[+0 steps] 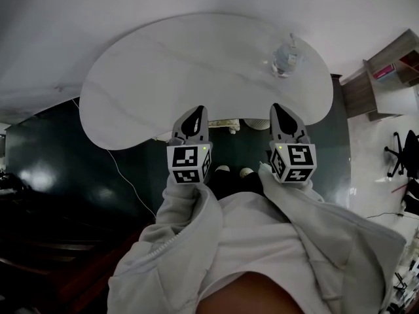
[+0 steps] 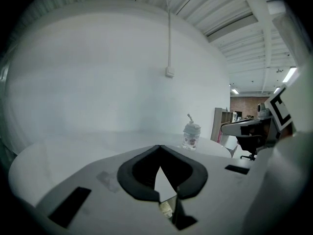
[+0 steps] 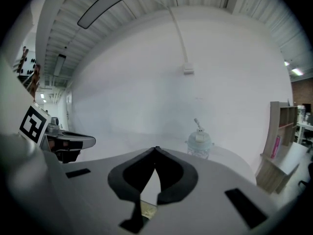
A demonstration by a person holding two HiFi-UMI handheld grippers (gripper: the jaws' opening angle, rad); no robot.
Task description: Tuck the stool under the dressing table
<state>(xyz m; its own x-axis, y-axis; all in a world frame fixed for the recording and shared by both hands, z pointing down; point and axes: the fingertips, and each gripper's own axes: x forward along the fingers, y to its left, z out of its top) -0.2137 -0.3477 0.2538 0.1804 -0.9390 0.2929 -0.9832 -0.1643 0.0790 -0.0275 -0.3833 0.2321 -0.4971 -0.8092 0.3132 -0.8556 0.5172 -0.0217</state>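
The white kidney-shaped dressing table fills the upper middle of the head view. Only a pale strip of the stool shows, below the table's front edge and between the two grippers; the table top hides the rest of it. My left gripper and right gripper hover side by side over that front edge, both shut with nothing between their jaws. In the left gripper view the left gripper points across the table top, as does the right gripper in its own view. The person's shoes stand just short of the table.
A small clear bottle with a pump top stands on the table's far right. A wooden shelf unit and an office chair are off to the right. A thin white cable runs across the dark floor on the left. A white wall lies behind the table.
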